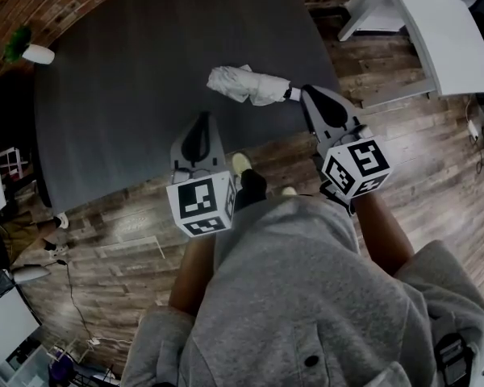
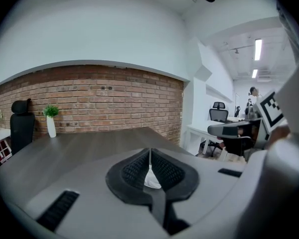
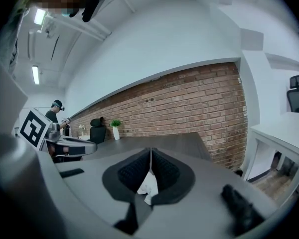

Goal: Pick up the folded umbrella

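Holding both tools out ahead of me, forearms stretched forward from grey sleeves, marker cubes facing up at the camera. Left tool (image 1: 202, 119) sits centre-left of the head view, over the near edge of the dark bench (image 1: 121, 79), angled slightly down. Its own view shows the pads pressed together along one thin line, gripping nothing. Right tool (image 1: 308, 92) is right of centre and reaches further up the frame, also tilted a bit down. Its pads meet the same way, closed with nothing clamped. In both tool views a scrap of white shows through the low gap under the pads, beyond the tool rather than pinched by it.

Folded umbrella (image 1: 246, 85) is white and lies flat on the bench at upper centre, near the bench's right edge, dark handle end pointing right. Right tool tip is just beside that handle end; can't tell if it touches. Left tool is well apart from it, lower left.
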{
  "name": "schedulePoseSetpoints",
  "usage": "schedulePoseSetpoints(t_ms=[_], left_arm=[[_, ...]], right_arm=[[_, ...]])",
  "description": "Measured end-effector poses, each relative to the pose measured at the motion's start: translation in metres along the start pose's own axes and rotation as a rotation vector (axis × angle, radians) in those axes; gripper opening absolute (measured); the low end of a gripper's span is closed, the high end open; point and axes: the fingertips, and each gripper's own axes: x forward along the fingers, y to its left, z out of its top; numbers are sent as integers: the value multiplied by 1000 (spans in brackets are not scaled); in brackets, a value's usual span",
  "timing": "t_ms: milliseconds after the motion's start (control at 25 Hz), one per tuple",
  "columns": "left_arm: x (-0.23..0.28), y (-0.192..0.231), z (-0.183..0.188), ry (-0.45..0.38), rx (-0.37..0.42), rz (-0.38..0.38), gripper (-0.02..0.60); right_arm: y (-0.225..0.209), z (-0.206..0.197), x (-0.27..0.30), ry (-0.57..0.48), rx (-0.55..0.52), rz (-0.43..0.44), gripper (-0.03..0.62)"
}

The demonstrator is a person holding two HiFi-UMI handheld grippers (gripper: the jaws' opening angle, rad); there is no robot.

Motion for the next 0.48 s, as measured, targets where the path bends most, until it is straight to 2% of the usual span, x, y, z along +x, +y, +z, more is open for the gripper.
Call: schedulePoseSetpoints(t_ms=[480], left_arm=[[47,4,-5,33,60,-171,23]], right_arm=[[-1,4,36,9,5,-68,25]])
